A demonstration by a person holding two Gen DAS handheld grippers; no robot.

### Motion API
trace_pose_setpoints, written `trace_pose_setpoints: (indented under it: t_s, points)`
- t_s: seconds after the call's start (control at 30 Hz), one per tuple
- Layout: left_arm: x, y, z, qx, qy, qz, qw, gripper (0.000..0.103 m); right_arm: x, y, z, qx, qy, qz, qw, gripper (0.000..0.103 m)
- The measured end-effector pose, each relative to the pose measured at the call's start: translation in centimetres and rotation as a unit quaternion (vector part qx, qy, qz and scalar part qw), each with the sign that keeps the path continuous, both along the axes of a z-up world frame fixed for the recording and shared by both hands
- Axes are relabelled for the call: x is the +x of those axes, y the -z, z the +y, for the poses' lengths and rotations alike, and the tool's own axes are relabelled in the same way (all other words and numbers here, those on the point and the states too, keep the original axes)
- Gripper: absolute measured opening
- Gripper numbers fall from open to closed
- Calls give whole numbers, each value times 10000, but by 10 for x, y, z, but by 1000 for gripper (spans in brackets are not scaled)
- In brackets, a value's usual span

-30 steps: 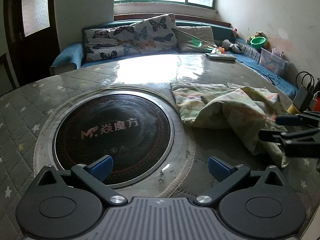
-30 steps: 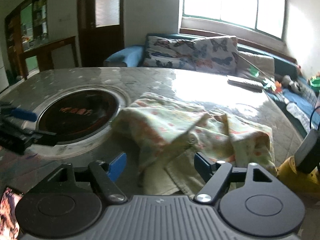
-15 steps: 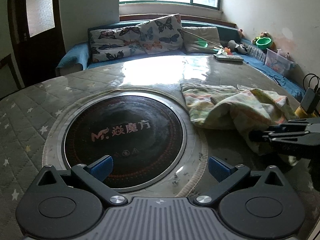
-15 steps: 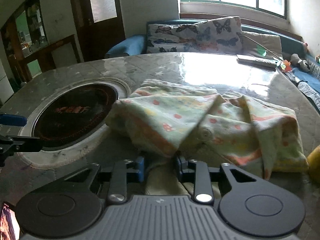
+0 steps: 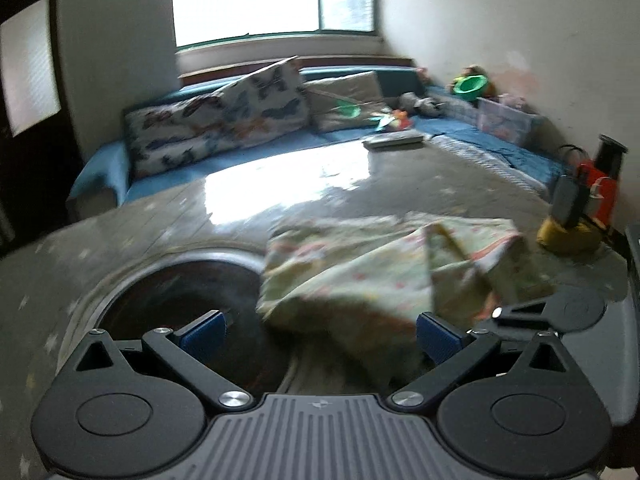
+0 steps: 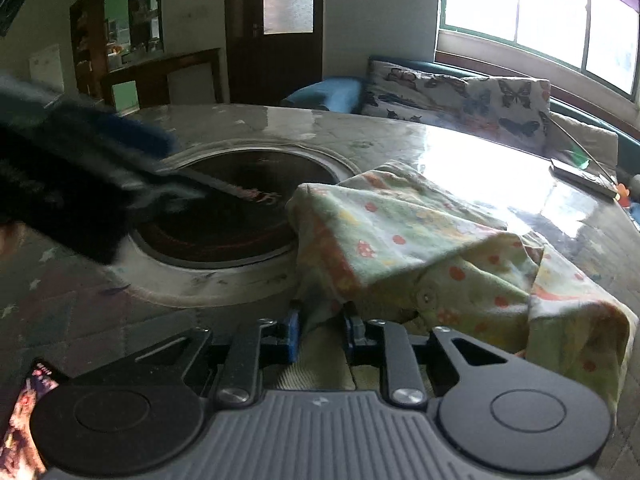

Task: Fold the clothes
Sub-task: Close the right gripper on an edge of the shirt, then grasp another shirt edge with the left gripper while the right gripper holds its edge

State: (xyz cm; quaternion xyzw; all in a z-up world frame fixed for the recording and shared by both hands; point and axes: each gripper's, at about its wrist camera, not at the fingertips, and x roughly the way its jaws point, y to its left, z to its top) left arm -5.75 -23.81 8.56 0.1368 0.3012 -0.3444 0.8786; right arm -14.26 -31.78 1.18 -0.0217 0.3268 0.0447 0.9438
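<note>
1. While the right gripper (image 6: pixel 320 334) is sitting low at the near edge of the table (image 6: pixel 400 136), its blue pads (image 6: pixel 293 334) are drawn close together and are pinching a bunched fold of the garment (image 6: pixel 420 240) between them.
2. The left gripper (image 5: pixel 320 334) is hovering with its jaws spread wide, holding nothing, and the near corner of the garment (image 5: pixel 360 276) is lying in the gap between its blue pads (image 5: pixel 202 334).
3. In the right wrist view, the left gripper (image 6: pixel 80 184) is showing as a dark blur at the left, over the near rim of the round black cooktop (image 6: pixel 224 224).
4. The garment, a pale green cloth with orange and red spots, is lying crumpled and partly doubled over on the table, just right of the cooktop (image 5: pixel 180 304), its left edge overlapping the metal rim.
5. Farther right, a yellow object (image 5: pixel 568 234) is standing on the table, apart from the cloth.
6. Beyond the table, butterfly-print cushions (image 5: pixel 224 124) are leaning on a blue sofa (image 5: pixel 104 168) under a bright window (image 5: pixel 276 0).
7. The left wrist view is blurring, so fine details there cannot be told.
</note>
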Motion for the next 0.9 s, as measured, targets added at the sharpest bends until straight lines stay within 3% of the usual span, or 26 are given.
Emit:
trace_pose_setpoints:
  t_s: [0.13, 0.4, 0.77, 0.83, 0.9]
  points:
    - [2, -4, -24, 46, 285, -125, 9995, 103, -17, -11, -6, 68, -34, -16, 10000, 28]
    - [20, -1, -77, 160, 685, -169, 9974, 103, -46, -36, -48, -107, 551, -228, 9982, 48]
    - [51, 23, -127, 482, 820, 133, 9954, 102, -52, -49, -106, -31, 1281, -265, 9914, 49]
    - [56, 28, -136, 547, 825, 196, 9949, 96, -55, -49, -112, -71, 1354, -289, 9903, 49]
    - [62, 33, -144, 613, 830, 259, 9943, 82, -55, -48, -117, -79, 1400, -305, 9896, 49]
